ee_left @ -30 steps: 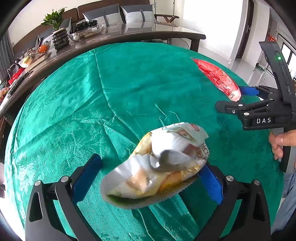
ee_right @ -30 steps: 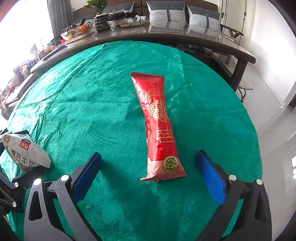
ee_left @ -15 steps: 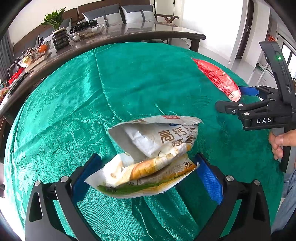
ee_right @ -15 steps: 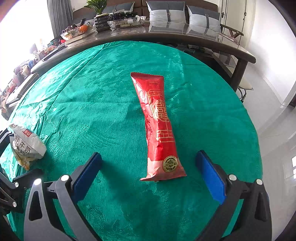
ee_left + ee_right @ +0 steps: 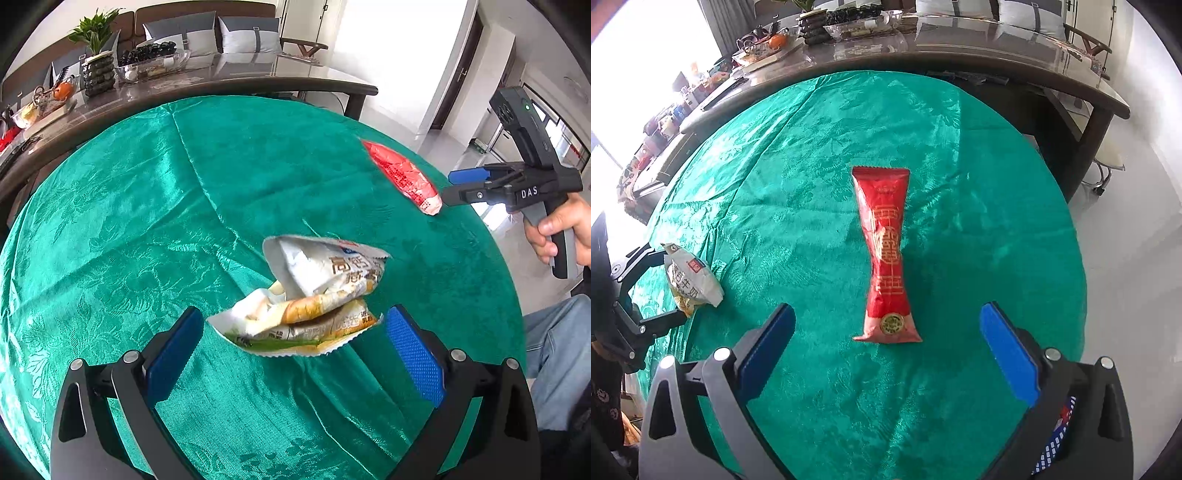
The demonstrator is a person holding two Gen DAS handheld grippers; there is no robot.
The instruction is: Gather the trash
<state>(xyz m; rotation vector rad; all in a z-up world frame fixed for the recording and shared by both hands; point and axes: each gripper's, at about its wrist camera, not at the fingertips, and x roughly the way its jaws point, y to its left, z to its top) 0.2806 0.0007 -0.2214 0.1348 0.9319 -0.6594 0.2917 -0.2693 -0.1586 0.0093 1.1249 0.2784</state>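
A crumpled white and yellow snack wrapper (image 5: 321, 295) lies on the green tablecloth (image 5: 147, 221), just ahead of my left gripper (image 5: 293, 325), which is open with nothing in its grasp. The same wrapper (image 5: 690, 280) shows at the left of the right wrist view, between the left gripper's fingers (image 5: 646, 284). A long red wrapper (image 5: 886, 258) lies flat on the cloth, its near end just ahead of my open right gripper (image 5: 886, 317). From the left wrist view, the red wrapper (image 5: 402, 177) sits near the table's right edge, with the right gripper (image 5: 480, 184) beside it.
A long dark table (image 5: 221, 85) with a potted plant (image 5: 96, 62), bowls and fruit runs behind the round table. A person's hand (image 5: 561, 232) and jeans leg (image 5: 554, 350) are at the right. A blue and white meshed thing (image 5: 1052, 443) shows below the table's near edge.
The crumpled wrapper dropped from between the open left fingers onto the cloth and unfolded. The right gripper shifted, so the red wrapper now lies centred ahead of its fingers.
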